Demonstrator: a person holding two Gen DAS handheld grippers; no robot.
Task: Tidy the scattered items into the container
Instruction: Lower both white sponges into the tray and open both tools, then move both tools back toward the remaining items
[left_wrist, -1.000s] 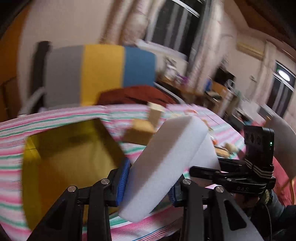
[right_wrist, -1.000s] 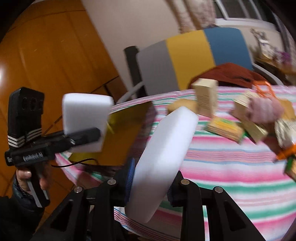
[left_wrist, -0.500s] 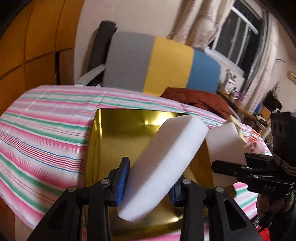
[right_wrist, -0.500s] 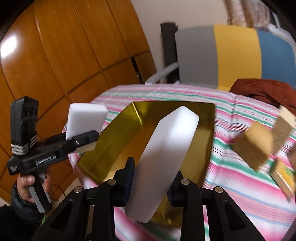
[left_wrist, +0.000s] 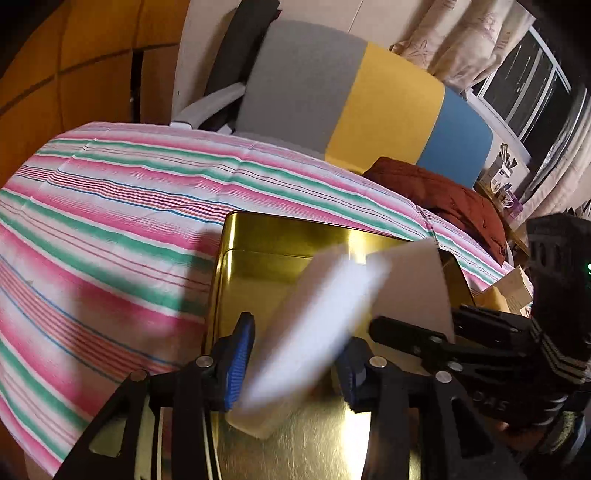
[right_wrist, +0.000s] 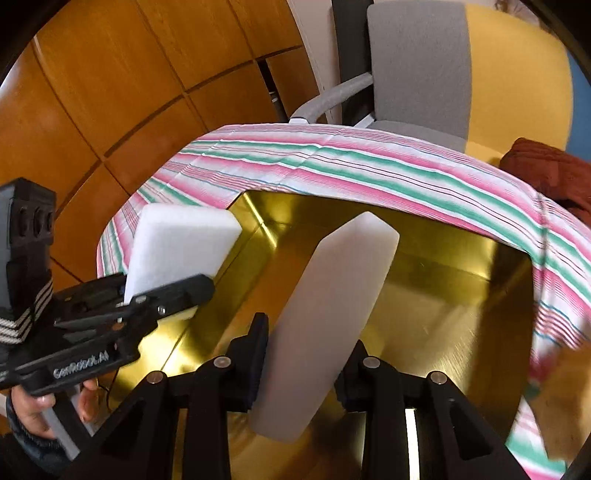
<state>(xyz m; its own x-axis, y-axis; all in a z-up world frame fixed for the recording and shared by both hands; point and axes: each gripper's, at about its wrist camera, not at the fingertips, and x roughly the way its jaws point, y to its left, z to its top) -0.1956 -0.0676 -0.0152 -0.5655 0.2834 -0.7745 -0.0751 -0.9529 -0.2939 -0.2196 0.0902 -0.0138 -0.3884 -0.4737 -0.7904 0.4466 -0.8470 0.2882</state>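
Observation:
A gold metal tin lies open on the striped tablecloth. My left gripper has its jaws parted around a white sponge block, which is motion-blurred, tilted, with its lower end at the tin floor. It shows in the right wrist view at the tin's left rim. My right gripper is shut on a second white sponge block, held tilted over the tin. That block and gripper show in the left wrist view.
A grey, yellow and blue chair stands behind the table with a dark red garment on it. Cardboard boxes lie on the cloth right of the tin. Wood panelling is at the left.
Both grippers have swung from the scattered items to over the tin and lowered. The left jaws have widened and its sponge is blurred, slipping down toward the tin floor.

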